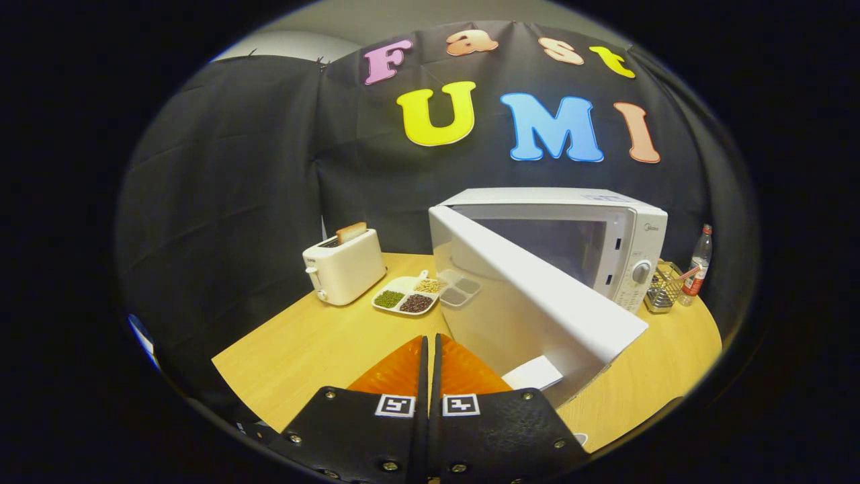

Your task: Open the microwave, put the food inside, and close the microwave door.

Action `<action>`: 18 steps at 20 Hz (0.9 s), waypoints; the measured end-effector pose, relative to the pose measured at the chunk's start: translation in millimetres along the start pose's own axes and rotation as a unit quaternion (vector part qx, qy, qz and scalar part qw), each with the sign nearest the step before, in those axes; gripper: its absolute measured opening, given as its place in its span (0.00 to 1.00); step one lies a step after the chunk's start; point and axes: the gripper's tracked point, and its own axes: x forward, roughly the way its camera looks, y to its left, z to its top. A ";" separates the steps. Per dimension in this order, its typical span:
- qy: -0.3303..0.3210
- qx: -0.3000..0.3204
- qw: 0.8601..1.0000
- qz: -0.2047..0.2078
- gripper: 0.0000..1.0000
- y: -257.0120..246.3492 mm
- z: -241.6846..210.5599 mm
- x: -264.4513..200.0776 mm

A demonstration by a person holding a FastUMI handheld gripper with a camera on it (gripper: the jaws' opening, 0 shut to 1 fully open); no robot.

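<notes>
A white microwave (635, 235) stands on the wooden table (302, 349) with its door (537, 302) swung wide open toward me, and its cavity (544, 245) looks bare. A white divided plate (406, 296) of green, dark and pale beans lies on the table just left of the door, mirrored in the door's glossy face. My gripper (430, 343) hangs low over the table's near side, in front of the plate and left of the door's free edge. Its fingers are pressed together with nothing between them.
A white toaster (344, 265) with a slice of bread sticking up stands left of the plate. Right of the microwave are a wire basket (662, 289) and a plastic bottle (697, 265). A small white card (534, 373) lies under the door's free corner.
</notes>
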 end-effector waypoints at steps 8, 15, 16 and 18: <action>0.006 0.014 0.999 -0.038 0.01 -50.8 7.2 16.1; -0.005 0.037 0.996 -0.080 0.01 -94.9 24.0 34.5; -0.009 0.041 0.996 -0.085 0.01 -101.0 26.7 37.8; -0.011 0.047 0.995 -0.091 0.01 -110.8 29.7 43.6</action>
